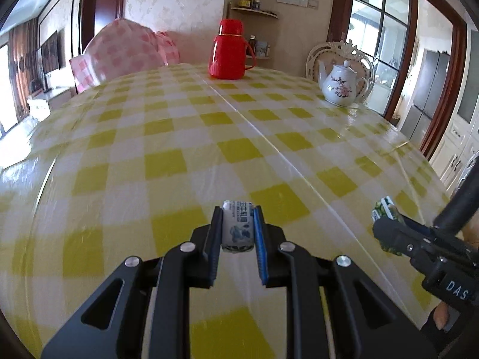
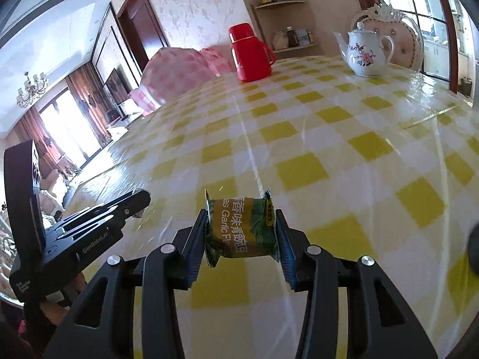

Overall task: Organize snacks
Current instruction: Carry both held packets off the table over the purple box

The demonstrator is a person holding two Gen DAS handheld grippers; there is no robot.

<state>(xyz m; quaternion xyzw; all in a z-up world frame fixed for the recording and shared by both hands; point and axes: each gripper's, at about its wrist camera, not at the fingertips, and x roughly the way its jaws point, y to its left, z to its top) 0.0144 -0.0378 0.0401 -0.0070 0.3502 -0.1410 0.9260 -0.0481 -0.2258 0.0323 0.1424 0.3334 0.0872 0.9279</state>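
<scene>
Above the yellow-and-white checked tablecloth [image 1: 167,161], the left gripper [image 1: 238,224] was nearly pressed together, pinching a small white snack packet with blue print [image 1: 237,227] between its blue pads. Beside it, the right gripper [image 2: 242,227] stood partly spread, clamping a green garlic-pea snack pouch [image 2: 242,229] by its crimped ends. Both packets hung clear of the cloth, and motion blur made the white packet's lettering unreadable.
</scene>
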